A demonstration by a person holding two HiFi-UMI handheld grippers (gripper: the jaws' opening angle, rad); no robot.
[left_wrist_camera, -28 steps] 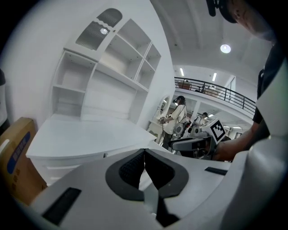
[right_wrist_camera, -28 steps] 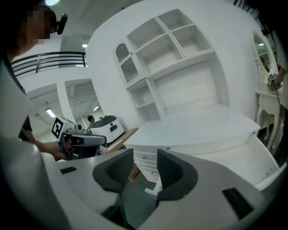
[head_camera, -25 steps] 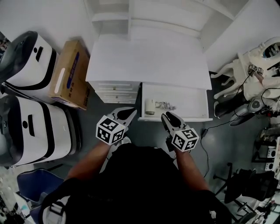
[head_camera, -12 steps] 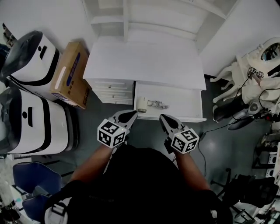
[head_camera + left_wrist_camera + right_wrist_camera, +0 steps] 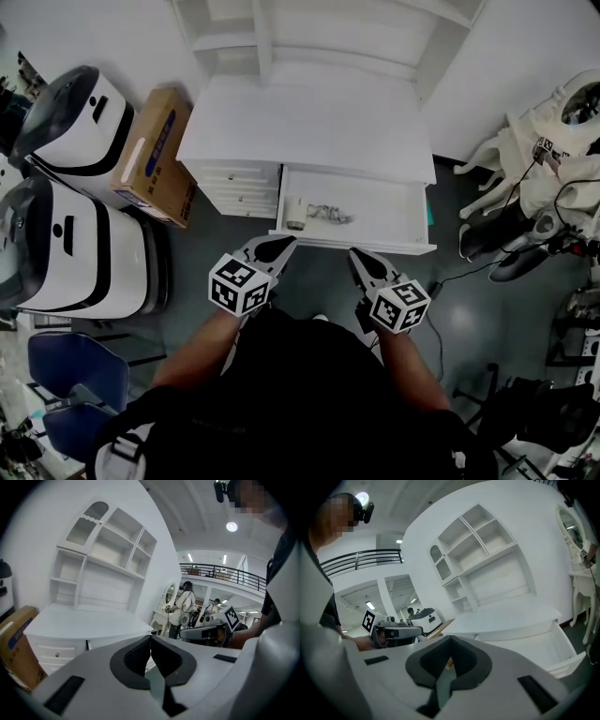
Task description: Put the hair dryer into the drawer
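Since the hair dryer (image 5: 295, 213) already lies inside the open drawer (image 5: 398, 214), just ahead of the left fingers and ahead-left of the right ones, we judge the main step done, w/ perhaps only a push on the drawer front left to do. We see a pale barrel on its side at the drawer's left end, its cord bunched beside it toward the right. It's prob. laid flat so the drawer can slide shut over it. The left gripper (image 5: 279, 246) has its fingers (image 5: 136, 658) pressed together w/ nothing between them. The right gripper (image 5: 362, 257) is the same, its fingers (image 5: 433, 663) closed tip to tip and empty. That fits, b/c there's nothing left to carry. Both hang side by side, short of the drawer's front edge and not touching it, pointing toward the white surface (image 5: 309, 122) beyond. Well left of the left fingers a cardboard box (image 5: 155, 155) sits beside the drawer unit, out of any path we'd need. If we shut the drawer, closed fingers make a decent blunt pusher. The main risk, we judge, is the cord snagging at the edge.
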